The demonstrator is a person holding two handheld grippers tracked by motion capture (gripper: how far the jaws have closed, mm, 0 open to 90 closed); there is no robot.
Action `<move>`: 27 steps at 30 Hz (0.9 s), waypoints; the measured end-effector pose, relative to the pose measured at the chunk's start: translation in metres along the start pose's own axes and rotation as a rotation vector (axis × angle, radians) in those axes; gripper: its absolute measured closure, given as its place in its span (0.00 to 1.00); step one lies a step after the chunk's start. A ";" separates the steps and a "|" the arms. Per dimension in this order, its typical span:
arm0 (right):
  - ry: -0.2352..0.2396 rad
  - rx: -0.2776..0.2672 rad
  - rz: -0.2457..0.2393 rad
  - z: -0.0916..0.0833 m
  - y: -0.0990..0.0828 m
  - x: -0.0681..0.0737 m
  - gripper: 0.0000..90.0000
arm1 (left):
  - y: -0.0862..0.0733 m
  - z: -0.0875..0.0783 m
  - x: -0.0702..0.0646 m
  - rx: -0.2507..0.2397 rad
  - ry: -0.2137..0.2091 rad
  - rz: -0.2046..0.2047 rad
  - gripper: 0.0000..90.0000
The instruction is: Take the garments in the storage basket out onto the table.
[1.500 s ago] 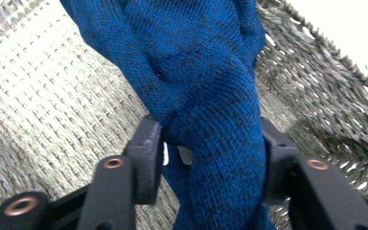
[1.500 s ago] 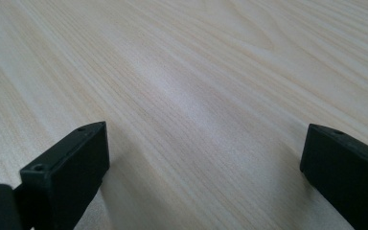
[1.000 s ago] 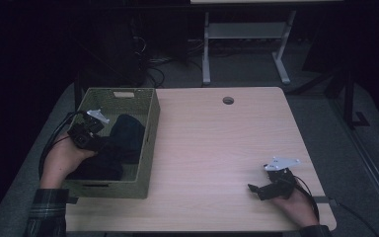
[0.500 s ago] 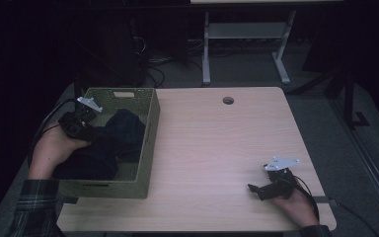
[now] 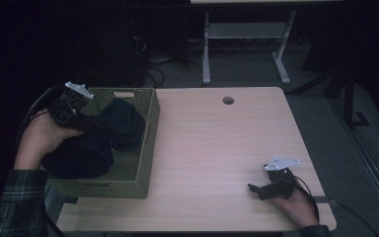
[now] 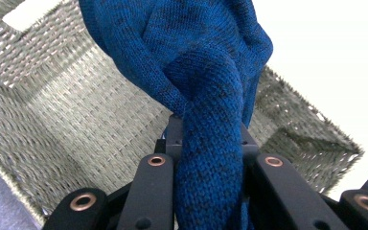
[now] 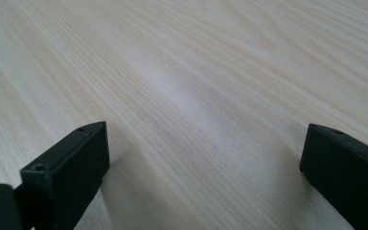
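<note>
Blue knit garment [image 6: 206, 96] seemingly higher above basket [image 5: 148, 148] now.

Above the woven basket [image 5: 148, 148], the left gripper [image 5: 86, 123] has risen and drawn back toward the basket's far left corner, where a second ago it sat low inside. The blue knitted garment [image 6: 206, 120] clamped between its jaws has come up with it: one bunched end now stands above the basket's rim, while the rest has pulled into a longer heap trailing toward the near left.
</note>
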State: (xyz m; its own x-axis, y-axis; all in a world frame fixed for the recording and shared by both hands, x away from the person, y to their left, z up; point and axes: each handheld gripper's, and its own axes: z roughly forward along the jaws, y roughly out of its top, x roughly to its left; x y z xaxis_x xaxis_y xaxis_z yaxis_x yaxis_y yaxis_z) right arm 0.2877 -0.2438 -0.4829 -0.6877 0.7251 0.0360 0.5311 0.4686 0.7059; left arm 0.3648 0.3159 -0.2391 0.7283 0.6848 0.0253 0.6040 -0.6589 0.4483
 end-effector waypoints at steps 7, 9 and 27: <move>0.000 0.000 0.000 0.000 0.000 0.000 0.03 | 0.010 -0.013 0.003 -0.019 -0.002 -0.020 0.84; 0.000 0.000 0.000 0.000 0.000 0.000 0.03 | 0.013 -0.015 0.003 -0.023 0.005 -0.028 0.84; 0.000 0.000 0.000 0.000 0.000 0.000 0.03 | 0.044 -0.042 -0.011 -0.078 -0.015 0.038 0.84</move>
State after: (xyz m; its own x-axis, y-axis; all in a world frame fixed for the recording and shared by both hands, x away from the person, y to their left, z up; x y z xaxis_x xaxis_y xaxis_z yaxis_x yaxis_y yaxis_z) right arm 0.2877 -0.2439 -0.4829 -0.6875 0.7253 0.0358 0.5311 0.4685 0.7060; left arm 0.3692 0.2925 -0.1819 0.7552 0.6547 0.0308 0.5490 -0.6576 0.5159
